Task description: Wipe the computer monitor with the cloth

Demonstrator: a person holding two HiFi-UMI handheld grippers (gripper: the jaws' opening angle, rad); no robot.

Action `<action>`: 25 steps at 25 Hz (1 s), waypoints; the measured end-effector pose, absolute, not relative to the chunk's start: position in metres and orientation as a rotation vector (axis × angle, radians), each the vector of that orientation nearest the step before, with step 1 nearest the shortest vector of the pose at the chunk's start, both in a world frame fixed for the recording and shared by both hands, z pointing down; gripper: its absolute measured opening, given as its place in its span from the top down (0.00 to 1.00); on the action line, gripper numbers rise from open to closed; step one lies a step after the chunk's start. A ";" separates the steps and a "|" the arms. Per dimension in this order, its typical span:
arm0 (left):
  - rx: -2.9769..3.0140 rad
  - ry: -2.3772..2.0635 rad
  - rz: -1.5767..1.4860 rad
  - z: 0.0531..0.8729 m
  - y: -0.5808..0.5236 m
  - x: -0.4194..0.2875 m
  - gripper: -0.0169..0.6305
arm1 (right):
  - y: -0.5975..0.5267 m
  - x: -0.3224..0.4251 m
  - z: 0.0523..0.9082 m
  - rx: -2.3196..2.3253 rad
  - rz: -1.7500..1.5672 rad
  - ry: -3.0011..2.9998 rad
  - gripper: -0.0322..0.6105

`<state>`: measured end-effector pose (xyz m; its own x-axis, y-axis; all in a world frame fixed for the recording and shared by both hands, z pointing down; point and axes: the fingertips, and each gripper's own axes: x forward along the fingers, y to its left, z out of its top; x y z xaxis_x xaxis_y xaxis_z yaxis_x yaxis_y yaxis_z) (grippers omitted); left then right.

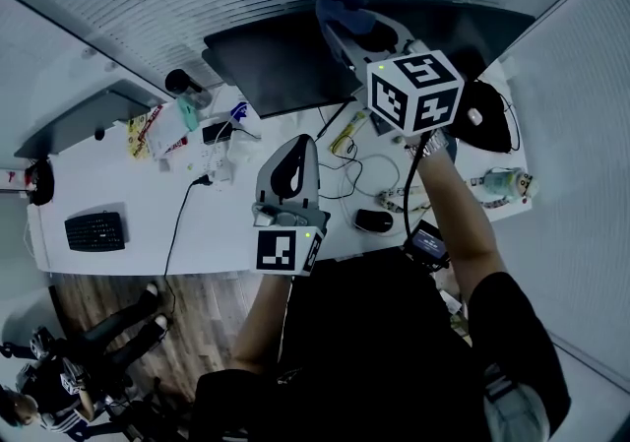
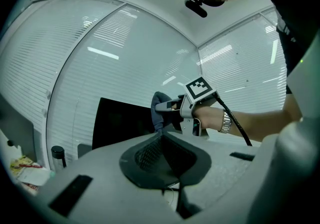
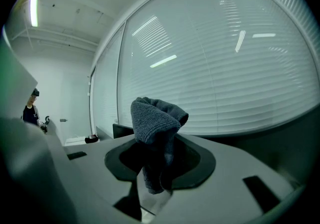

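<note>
Head view: right gripper point(image 1: 342, 25) is up by the right end of the monitor point(image 1: 281, 61), which sits at the desk's point(image 1: 128, 189) far edge. The left gripper point(image 1: 298, 150) is over the desk's middle.

Left gripper view: its jaws are closed with nothing in them. The cloth point(image 2: 160, 105) is at the monitor's point(image 2: 120, 120) right edge, can't tell if it's touching.

Right gripper view: jaws clamped on the bunched cloth point(image 3: 152, 115).
</note>
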<state>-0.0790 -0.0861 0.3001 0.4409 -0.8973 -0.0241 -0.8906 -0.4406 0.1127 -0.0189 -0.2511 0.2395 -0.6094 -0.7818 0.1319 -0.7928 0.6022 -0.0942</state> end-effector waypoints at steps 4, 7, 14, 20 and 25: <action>2.595 -1.614 -0.123 0.298 -0.086 -0.065 0.96 | -0.253 -0.004 0.237 1.354 0.215 -2.739 0.74; 2.596 -1.611 -0.120 0.296 -0.087 -0.054 0.96 | -0.256 0.010 0.237 1.367 0.222 -2.734 0.74; 2.592 -1.613 -0.122 0.296 -0.089 -0.026 0.96 | -0.261 0.046 0.236 1.390 0.218 -2.720 0.74; 2.598 -1.609 -0.120 0.299 -0.088 -0.001 0.96 | -0.263 0.073 0.237 1.409 0.217 -2.717 0.74; 2.590 -1.621 -0.116 0.297 -0.088 0.012 0.96 | -0.266 0.090 0.236 1.411 0.223 -2.717 0.74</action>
<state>0.0123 -0.0878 0.2969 0.4358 -0.8998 -0.0197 -0.8934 -0.4352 0.1113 0.0903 -0.2658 0.2360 -0.5754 -0.8075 0.1300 -0.8179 0.5674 -0.0954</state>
